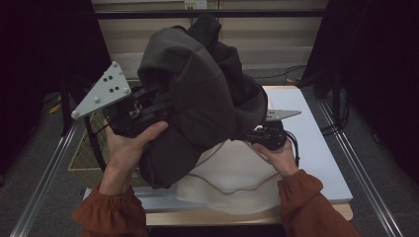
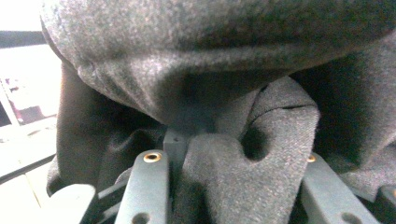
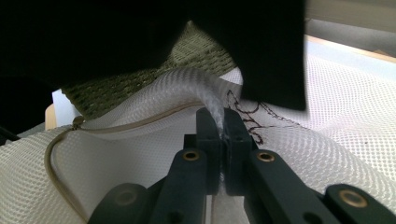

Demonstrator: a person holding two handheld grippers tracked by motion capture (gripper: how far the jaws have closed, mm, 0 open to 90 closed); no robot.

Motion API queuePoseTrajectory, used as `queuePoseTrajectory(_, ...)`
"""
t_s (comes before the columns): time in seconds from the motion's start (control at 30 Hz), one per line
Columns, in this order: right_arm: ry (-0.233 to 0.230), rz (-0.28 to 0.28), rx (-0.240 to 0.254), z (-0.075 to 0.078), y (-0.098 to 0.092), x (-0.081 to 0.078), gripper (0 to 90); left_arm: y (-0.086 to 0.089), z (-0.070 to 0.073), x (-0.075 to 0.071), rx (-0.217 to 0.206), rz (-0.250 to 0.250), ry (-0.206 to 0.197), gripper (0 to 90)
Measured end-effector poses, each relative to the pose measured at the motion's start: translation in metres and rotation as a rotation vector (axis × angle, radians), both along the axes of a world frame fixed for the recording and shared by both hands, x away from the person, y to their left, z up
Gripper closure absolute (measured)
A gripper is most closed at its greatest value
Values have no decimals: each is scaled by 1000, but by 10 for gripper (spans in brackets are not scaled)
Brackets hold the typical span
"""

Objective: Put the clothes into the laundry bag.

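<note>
Dark grey fleece garment (image 1: pixel 197 94) lifted over a white mesh laundry bag (image 1: pixel 232 177).

The right gripper view shows the right gripper (image 3: pixel 218 122) pinching the bag's mesh; the left gripper (image 2: pixel 215 140) clamps bunched fleece held above the bag on the table (image 1: pixel 321 148).

It looks like a lab: a pale table (image 1: pixel 316 148) inside a metal frame (image 1: pixel 44 173), dark curtains (image 1: pixel 380 74) around, cables (image 1: pixel 291 74) on the far floor.

Matt grey cloth garment (image 1: pixel 197 98), white mesh bag (image 3: pixel 327 154)
</note>
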State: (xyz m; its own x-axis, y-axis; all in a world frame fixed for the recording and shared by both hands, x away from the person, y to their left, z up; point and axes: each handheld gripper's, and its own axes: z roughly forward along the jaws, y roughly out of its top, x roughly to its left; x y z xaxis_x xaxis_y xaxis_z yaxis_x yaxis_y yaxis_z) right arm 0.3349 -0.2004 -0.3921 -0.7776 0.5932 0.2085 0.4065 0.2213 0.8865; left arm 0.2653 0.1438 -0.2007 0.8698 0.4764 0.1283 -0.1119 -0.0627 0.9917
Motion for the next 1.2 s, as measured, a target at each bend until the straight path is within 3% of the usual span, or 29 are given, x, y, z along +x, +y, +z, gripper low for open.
queuePoseTrajectory(0.17,3,-9,12,2,-4,0,879,-1,-19,5,16,2,31,646)
queuePoseTrajectory(0.3,2,-12,14,2,-6,0,879,3,-42,6,16,-12,72,644)
queuePoseTrajectory(0.47,16,-15,7,0,-6,2,879,2,-61,8,73,-13,108,643)
queuePoseTrajectory(0.57,28,-20,5,-2,-5,4,879,-6,-81,9,111,-27,137,642)
queuePoseTrajectory(0.67,39,-23,7,-3,-5,4,879,-13,-97,8,139,-34,129,642)
queuePoseTrajectory(0.73,43,-23,6,-4,-5,5,879,-22,-108,9,155,-49,160,642)
queuePoseTrajectory(0.77,48,-24,9,-4,-5,5,879,-25,-112,10,179,-62,166,642)
queuePoseTrajectory(0.9,56,-19,7,-5,-3,5,880,-43,-122,13,210,-86,194,641)
queuePoseTrajectory(1.07,72,-22,42,-6,-7,7,879,-61,-122,12,165,-126,192,641)
queuePoseTrajectory(1.2,80,-34,59,-6,-13,8,880,-81,-135,14,194,-149,203,640)
